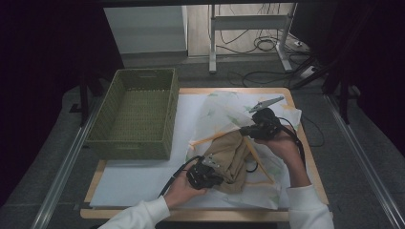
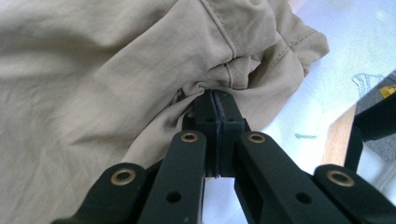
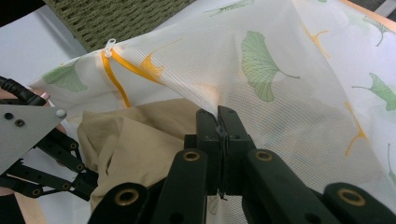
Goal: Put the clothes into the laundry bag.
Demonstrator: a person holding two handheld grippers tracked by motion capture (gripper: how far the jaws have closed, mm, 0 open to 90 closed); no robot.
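Observation:
A beige garment (image 1: 230, 160) lies bunched at the mouth of a white mesh bag (image 1: 224, 112) printed with green leaves and edged by a yellow zipper. My left gripper (image 1: 216, 179) is shut on a fold of the beige garment (image 2: 116, 74), its jaws pressed together on the cloth near a seam. My right gripper (image 1: 243, 130) is shut on the upper edge of the mesh bag (image 3: 280, 65) and holds it lifted above the garment (image 3: 135, 140). The zipper pull (image 3: 110, 46) hangs at the bag's far corner. The left gripper (image 3: 91, 184) also appears at the lower left of the right gripper view.
A green woven basket (image 1: 136, 114) stands empty at the table's left. A white sheet (image 1: 138, 176) covers the wooden tabletop (image 1: 315, 167). Cables and a desk frame lie on the floor beyond the table.

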